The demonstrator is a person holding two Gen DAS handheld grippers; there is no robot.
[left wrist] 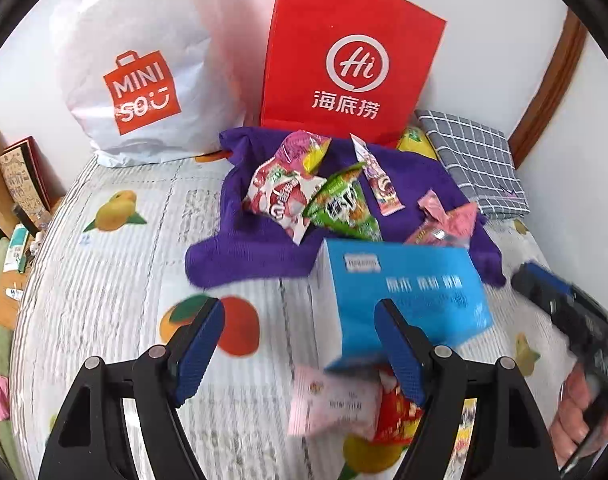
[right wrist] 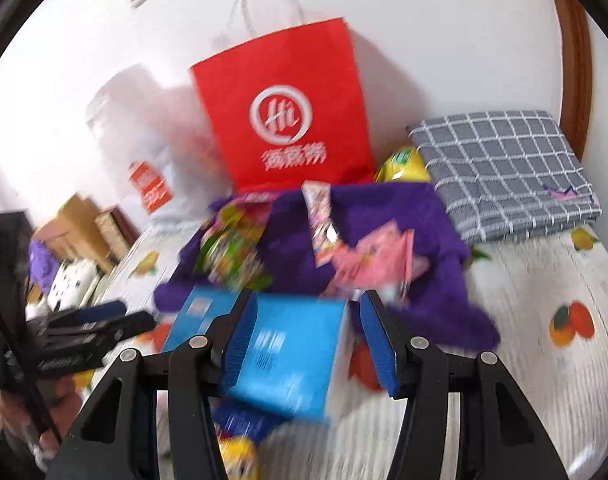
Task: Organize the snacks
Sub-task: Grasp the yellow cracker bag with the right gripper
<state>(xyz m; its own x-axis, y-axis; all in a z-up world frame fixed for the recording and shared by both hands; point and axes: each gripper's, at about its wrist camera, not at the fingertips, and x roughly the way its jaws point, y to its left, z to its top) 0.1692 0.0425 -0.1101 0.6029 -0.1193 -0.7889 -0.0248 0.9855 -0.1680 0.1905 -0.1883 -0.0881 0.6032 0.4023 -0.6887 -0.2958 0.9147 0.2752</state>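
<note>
Red bag (left wrist: 349,52): matt paper. Purple cloth (left wrist: 240,256): ribbed knit. Snack packets (left wrist: 282,196): glossy plastic film. Blue box (left wrist: 407,292): smooth card. Bedspread (left wrist: 116,280): quilted cloth.

Bright, even daylight; left view mostly sharp, right view smeared by motion.

Strong fisheye bending and black corner vignetting are seen in both views. The white wall (left wrist: 483,8) is nearly blown out, most of all at the left of the right wrist view. Soft shadows are cast on it to the left of the red paper bag (left wrist: 351,52) and the white plastic bag (left wrist: 140,40). In the left view only the near blue box (left wrist: 403,288) and the packets below it are blurred. In the right view print on the bag and the box is unreadable.
</note>
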